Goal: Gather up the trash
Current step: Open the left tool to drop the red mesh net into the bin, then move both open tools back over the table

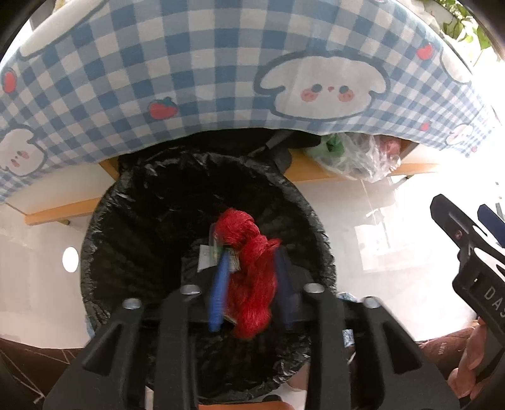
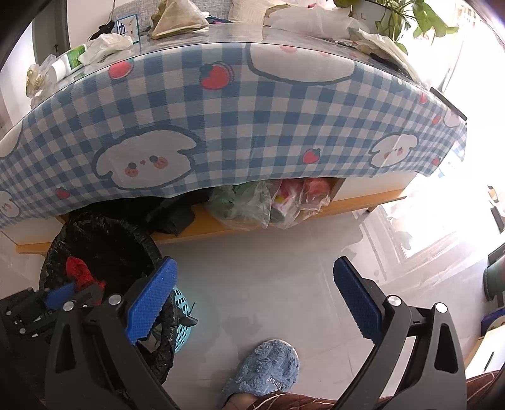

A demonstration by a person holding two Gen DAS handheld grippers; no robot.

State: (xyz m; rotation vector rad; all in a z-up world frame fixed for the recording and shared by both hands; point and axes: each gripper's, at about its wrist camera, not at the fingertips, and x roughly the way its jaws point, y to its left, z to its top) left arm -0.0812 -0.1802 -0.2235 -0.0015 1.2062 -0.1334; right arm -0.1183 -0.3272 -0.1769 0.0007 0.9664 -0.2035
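My left gripper (image 1: 252, 261) is shut on a crumpled red mesh bag (image 1: 249, 271) with a small label, held over the open mouth of the trash bin with a black liner (image 1: 126, 220). In the right wrist view the red mesh bag (image 2: 79, 271) shows in the left gripper's blue fingers (image 2: 60, 293) above the bin (image 2: 104, 233). My right gripper (image 2: 255, 290) is open and empty over the floor to the right of the bin. More trash lies on the table: crumpled white paper (image 2: 107, 44), a tube (image 2: 68, 61), a brown paper bag (image 2: 176, 19).
A table with a blue checked cloth (image 2: 252, 120) stands behind the bin. Plastic bags (image 2: 268, 202) sit on its lower shelf (image 2: 221, 230). A blue slipper (image 2: 265, 369) is on the tiled floor (image 2: 284, 268). A potted plant (image 2: 404, 19) stands on the table's far right.
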